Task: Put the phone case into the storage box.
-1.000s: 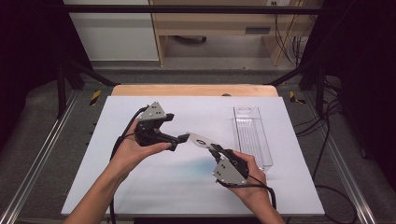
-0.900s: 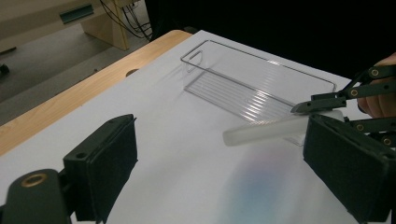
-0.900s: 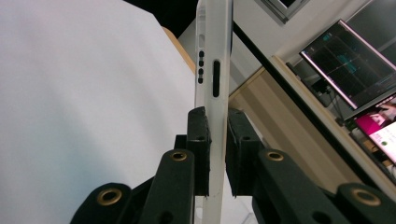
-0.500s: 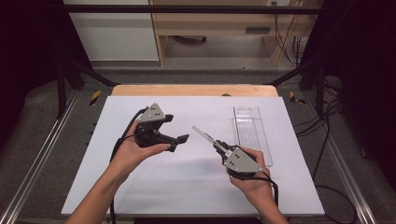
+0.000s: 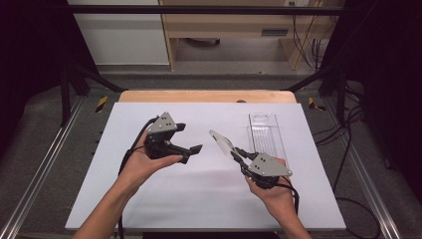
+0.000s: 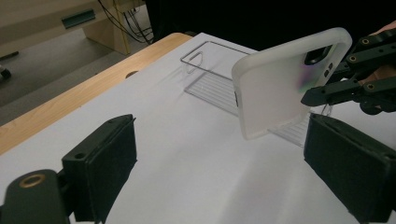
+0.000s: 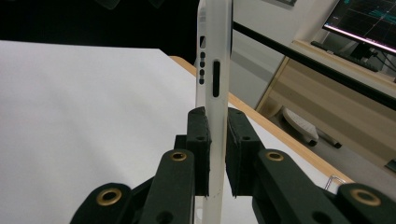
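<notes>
A frosted translucent phone case is held above the white table sheet, with my right gripper shut on its lower end. In the right gripper view the case stands edge-on between the pads of my right gripper. My left gripper hovers to the left, apart from the case, open with nothing between its jaws, which have just been opening wider. The left gripper view looks past my left gripper at the case and the right gripper.
A clear plastic tray lies lengthwise on the sheet at the right, just behind the right hand, and also appears as the clear tray behind the case. A wooden table edge runs along the back. Cables trail from both grippers.
The right gripper has carried the phone case to the right, away from the left gripper's jaw tips, leaving a gap between them. The left hand has stayed where it was.
</notes>
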Motion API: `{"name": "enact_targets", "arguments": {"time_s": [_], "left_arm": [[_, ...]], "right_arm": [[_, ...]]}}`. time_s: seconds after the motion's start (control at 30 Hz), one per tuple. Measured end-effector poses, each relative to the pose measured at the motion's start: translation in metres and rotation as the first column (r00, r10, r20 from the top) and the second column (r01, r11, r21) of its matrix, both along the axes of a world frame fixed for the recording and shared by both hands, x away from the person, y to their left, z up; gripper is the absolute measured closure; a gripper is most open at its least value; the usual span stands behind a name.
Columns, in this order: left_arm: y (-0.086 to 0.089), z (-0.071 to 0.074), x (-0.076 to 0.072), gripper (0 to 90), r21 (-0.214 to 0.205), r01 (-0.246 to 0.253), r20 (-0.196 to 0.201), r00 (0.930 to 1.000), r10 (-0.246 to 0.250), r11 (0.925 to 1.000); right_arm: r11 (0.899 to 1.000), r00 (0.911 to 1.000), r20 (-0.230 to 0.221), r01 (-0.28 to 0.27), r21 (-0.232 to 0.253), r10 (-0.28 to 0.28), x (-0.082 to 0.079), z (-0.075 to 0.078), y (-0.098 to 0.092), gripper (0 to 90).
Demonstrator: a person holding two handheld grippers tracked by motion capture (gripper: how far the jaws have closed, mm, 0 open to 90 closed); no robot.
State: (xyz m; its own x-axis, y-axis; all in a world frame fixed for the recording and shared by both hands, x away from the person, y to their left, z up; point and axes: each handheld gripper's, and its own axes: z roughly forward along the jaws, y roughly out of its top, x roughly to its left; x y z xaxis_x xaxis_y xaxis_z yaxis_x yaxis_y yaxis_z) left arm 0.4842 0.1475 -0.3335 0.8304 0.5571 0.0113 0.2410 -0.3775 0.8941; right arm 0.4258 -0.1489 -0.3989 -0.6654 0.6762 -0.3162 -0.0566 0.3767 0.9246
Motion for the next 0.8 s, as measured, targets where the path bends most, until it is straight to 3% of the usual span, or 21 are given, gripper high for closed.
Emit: {"name": "enact_targets", "arguments": {"time_s": [0.47,0.8], "left_arm": [[0.004,-0.008,-0.002,6.5,-0.038,-0.012,0.004,0.9999,0.012,0.9992],[0.011,-0.023,-0.009,5.9,-0.077,-0.056,0.028,0.9979,0.058,0.9955]], "right_arm": [[0.997,0.9994,-0.035,0.008,0.072,-0.005,0.005,0.006,-0.014,81.3],[0.993,0.9977,-0.046,0.053,0.103,-0.049,0.009,0.012,-0.030,81.3]]}}
